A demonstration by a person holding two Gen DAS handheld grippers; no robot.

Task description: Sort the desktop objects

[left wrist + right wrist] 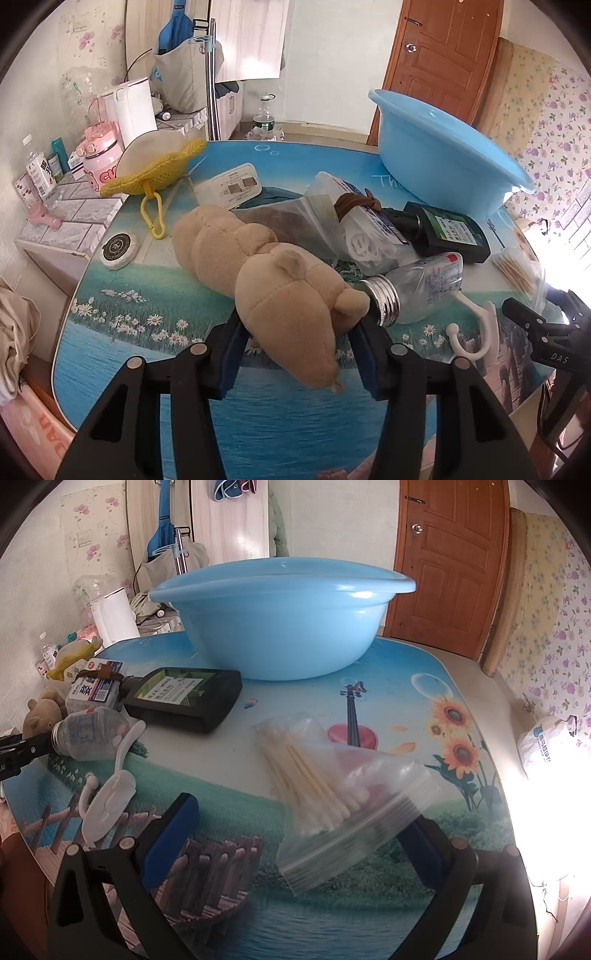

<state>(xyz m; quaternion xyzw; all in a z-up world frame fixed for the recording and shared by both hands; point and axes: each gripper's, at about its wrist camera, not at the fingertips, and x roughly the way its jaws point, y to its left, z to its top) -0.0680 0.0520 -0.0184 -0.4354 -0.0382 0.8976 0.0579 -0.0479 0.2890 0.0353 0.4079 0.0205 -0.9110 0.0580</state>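
Note:
A tan plush toy [266, 273] lies on the picture-printed table [155, 295]. My left gripper [295, 354] has its fingers on both sides of the toy's near end, closed against it. A clear zip bag of cotton swabs [332, 794] lies on the table between the wide-open fingers of my right gripper [299, 834], touching neither blue pad. A light blue basin [280, 620] stands at the table's far side; it also shows in the left wrist view [443, 155].
A clear bottle with a metal cap [413, 291], a black bottle [184, 698], a white hook [110, 790], a boxed pack [362, 221], a white charger [232, 188], a round tin [120, 251] and a yellow hat [155, 170] lie around. A tiled shelf [74, 214] stands left.

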